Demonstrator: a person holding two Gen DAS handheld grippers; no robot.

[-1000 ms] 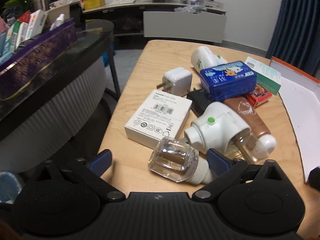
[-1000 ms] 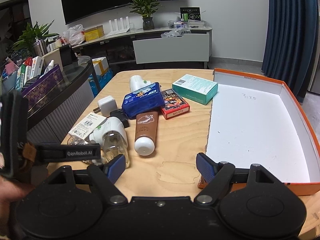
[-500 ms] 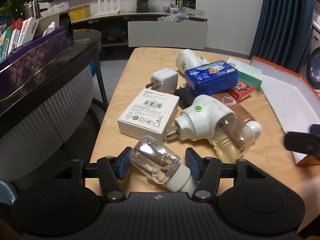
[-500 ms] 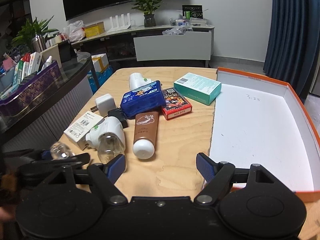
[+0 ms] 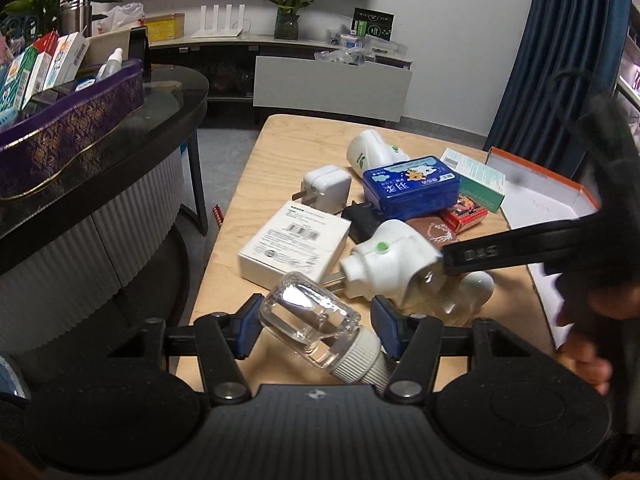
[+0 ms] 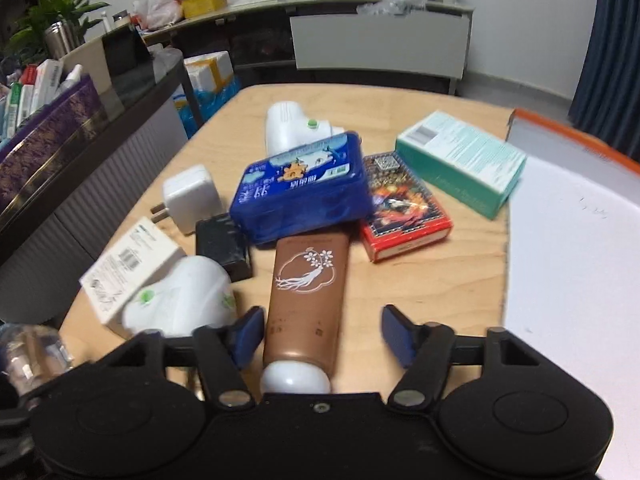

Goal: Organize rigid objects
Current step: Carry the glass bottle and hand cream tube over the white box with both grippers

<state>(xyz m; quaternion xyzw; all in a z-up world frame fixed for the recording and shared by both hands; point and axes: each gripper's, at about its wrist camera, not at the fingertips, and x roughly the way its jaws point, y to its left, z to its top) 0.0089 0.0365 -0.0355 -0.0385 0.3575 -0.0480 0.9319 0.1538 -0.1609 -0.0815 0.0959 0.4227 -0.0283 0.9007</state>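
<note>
Right gripper (image 6: pixel 322 334) now forward, open astride the brown tube (image 6: pixel 307 292); left gripper (image 5: pixel 314 330) clamped on the clear bottle (image 5: pixel 310 320).

Two white plug-in vaporizers (image 5: pixel 394 258) (image 5: pixel 372 150); three boxes (image 5: pixel 294 242) (image 6: pixel 460 162) (image 6: pixel 404 208); one blue case (image 6: pixel 304 188); one brown tube (image 6: pixel 306 296); two chargers (image 5: pixel 326 188) (image 6: pixel 222 246); one glass bottle (image 5: pixel 310 318).

right gripper (image 6: pixel 322 334): fingers spread, around brown white-capped plastic tube (image 6: pixel 307 296), bottom centre | blue plastic case (image 6: pixel 304 190) touching tube's far end | red card box (image 6: pixel 404 212) right of case | light wooden worktop (image 6: pixel 440 280)
</note>
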